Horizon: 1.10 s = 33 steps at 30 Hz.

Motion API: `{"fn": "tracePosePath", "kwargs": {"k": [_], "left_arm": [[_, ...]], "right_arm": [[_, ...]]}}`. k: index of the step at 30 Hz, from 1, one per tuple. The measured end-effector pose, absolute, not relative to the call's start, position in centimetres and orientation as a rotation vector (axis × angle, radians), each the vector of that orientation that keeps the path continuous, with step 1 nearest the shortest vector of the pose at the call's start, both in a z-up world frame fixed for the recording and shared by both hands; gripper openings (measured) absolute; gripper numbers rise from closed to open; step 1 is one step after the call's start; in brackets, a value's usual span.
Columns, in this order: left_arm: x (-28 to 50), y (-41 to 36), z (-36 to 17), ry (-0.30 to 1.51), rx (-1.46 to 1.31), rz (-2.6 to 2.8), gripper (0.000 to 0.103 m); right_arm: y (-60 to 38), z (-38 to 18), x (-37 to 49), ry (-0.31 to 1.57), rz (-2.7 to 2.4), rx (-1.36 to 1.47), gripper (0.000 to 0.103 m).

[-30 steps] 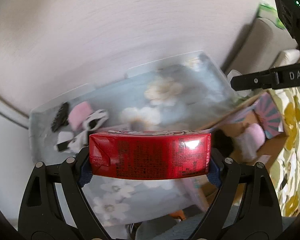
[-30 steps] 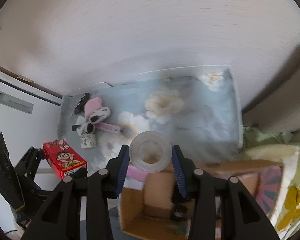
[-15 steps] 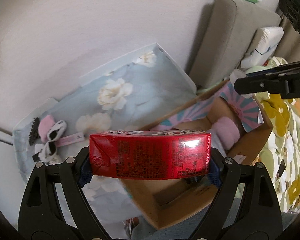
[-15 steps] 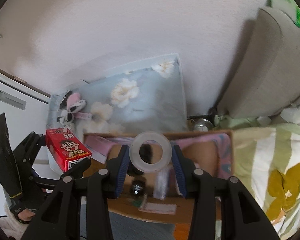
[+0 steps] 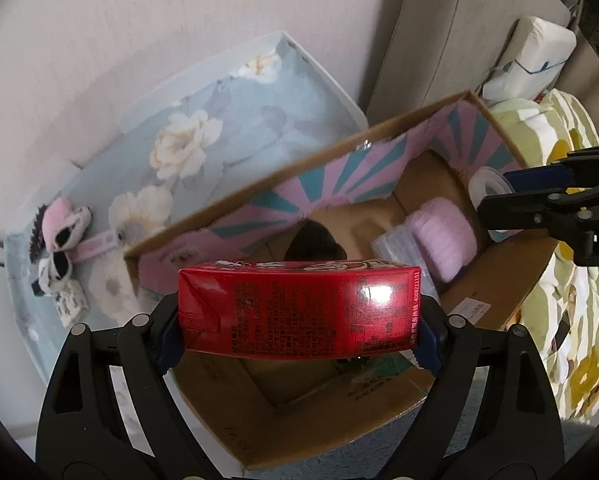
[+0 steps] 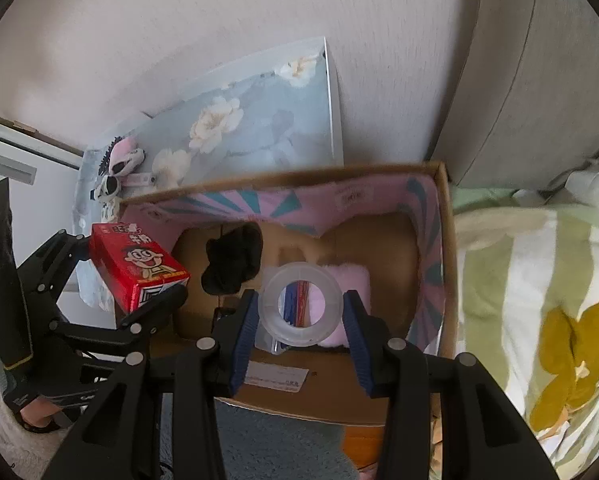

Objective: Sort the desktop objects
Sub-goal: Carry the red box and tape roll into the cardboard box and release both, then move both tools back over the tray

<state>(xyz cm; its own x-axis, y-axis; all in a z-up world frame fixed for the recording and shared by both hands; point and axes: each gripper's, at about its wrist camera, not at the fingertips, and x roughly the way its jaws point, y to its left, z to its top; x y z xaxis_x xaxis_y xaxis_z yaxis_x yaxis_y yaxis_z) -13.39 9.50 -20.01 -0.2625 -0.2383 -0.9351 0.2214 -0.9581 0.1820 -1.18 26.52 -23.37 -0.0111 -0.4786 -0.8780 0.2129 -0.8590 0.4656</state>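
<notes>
Floral-print tabletop (image 5: 235, 128) beside open cardboard box (image 6: 445, 240). L gripper (image 5: 299, 316) clamps glossy red drink carton (image 5: 299, 312) lengthwise; R gripper (image 6: 301, 320) pinches clear tape roll (image 6: 301, 306) above box.

Both handheld tools look alike: the left black plastic two-finger gripper (image 5: 299, 320) and the right black plastic two-finger gripper (image 6: 301, 320) have triangular cut-outs in their arms, round silver screws at the joints and ribbed dark-blue pads (image 6: 244, 338) on the fingers. In the right wrist view, a fluffy cream sleeve cuff (image 6: 9, 436) shows at the lower left edge.
</notes>
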Motion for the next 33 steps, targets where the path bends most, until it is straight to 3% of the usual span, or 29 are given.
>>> {"fn": "tracePosePath", "kwargs": {"k": [13, 14, 15, 16, 17, 19, 33], "left_arm": [[-13.8, 9.4, -21.8, 0.029, 1.756, -2.245, 0.088], [-13.8, 9.4, -21.9, 0.045, 1.762, -2.242, 0.09], [-13.8, 9.3, -21.9, 0.065, 1.768, -2.242, 0.099], [-13.7, 9.2, -21.9, 0.084, 1.77, -2.243, 0.103], [-13.7, 9.3, -21.7, 0.09, 1.764, -2.259, 0.103], [-13.6, 9.6, -21.3, 0.057, 1.766, -2.283, 0.103], [-12.6, 8.0, -17.5, 0.005, 1.695, -2.366, 0.103]], "right_arm": [[26.2, -25.0, 0.0, -0.205, -1.85, 1.817, 0.04], [26.2, -25.1, 0.0, -0.203, -1.845, 1.819, 0.04], [26.1, -25.1, 0.0, -0.193, -1.837, 1.826, 0.041], [26.1, -25.2, 0.0, -0.183, -1.832, 1.836, 0.052], [26.3, -25.3, -0.1, -0.19, -1.826, 1.843, 0.073], [26.7, -25.5, -0.2, -0.235, -1.798, 1.859, 0.103], [28.0, -23.7, -0.8, -0.301, -1.865, 1.784, 0.103]]}}
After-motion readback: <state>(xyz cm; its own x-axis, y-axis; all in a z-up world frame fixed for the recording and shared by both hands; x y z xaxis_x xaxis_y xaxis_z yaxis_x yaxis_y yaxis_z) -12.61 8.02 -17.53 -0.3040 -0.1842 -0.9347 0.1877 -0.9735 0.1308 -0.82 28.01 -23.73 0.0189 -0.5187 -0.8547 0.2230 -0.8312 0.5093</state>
